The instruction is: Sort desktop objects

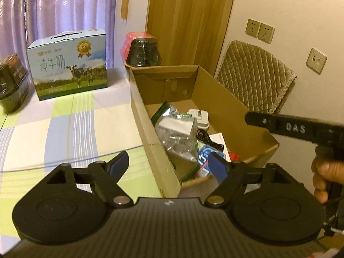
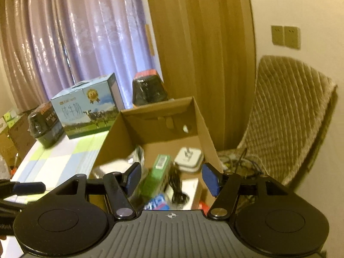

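Left gripper (image 1: 169, 167) spread wide, nothing between its blue pads, hanging over the near left wall of the cardboard box (image 1: 150, 129); right gripper (image 2: 172, 177) likewise wide open and empty, above the box's near end. Inside the box: crinkled clear bag (image 1: 180, 133), green packet (image 2: 158, 174), white plug adapter (image 2: 188, 158), black cable (image 2: 177, 186), blue-and-white pack (image 1: 204, 157), all piled close together. Box sits on the checked tablecloth (image 1: 64, 124); milk carton (image 1: 68, 64) and black tub (image 1: 144, 52) stand beyond, quilted chair (image 1: 255, 75) just right of the box.
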`<state>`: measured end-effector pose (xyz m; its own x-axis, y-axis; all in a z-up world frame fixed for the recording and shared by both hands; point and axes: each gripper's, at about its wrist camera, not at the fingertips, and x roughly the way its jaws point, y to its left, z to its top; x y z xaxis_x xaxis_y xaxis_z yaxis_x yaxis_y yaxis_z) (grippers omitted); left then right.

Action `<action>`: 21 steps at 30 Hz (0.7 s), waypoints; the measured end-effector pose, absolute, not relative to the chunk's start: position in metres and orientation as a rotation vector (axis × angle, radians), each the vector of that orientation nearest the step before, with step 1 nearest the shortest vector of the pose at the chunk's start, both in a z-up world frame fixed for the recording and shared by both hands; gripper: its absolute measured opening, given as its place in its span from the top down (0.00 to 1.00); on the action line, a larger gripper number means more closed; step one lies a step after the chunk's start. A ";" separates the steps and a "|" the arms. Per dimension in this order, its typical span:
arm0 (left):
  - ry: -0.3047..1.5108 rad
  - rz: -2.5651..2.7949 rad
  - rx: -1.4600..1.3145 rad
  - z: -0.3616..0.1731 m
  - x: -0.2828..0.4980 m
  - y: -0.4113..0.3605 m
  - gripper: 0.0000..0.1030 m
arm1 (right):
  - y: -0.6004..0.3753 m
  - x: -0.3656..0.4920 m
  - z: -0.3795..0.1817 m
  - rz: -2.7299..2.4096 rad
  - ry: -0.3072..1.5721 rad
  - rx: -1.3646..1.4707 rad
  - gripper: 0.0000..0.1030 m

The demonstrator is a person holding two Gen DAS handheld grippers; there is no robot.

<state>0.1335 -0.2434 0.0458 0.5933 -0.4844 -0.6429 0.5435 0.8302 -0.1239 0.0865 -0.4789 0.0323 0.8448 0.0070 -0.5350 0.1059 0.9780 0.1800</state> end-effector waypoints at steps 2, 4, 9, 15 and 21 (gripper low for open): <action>0.727 -0.589 0.075 0.046 0.129 -0.241 0.16 | -0.478 0.076 0.030 -0.057 0.570 0.217 0.33; 0.730 -0.580 0.074 0.047 0.123 -0.239 0.09 | -0.476 0.066 0.030 -0.052 0.586 0.215 0.26; 0.731 -0.554 0.092 0.049 0.109 -0.236 0.01 | -0.470 0.042 0.032 -0.056 0.608 0.175 0.09; 0.748 -0.535 0.089 0.049 0.090 -0.237 0.01 | -0.463 0.015 0.041 -0.066 0.619 0.170 0.02; 0.773 -0.528 0.062 0.051 0.067 -0.233 0.01 | -0.459 -0.007 0.045 -0.072 0.644 0.157 0.02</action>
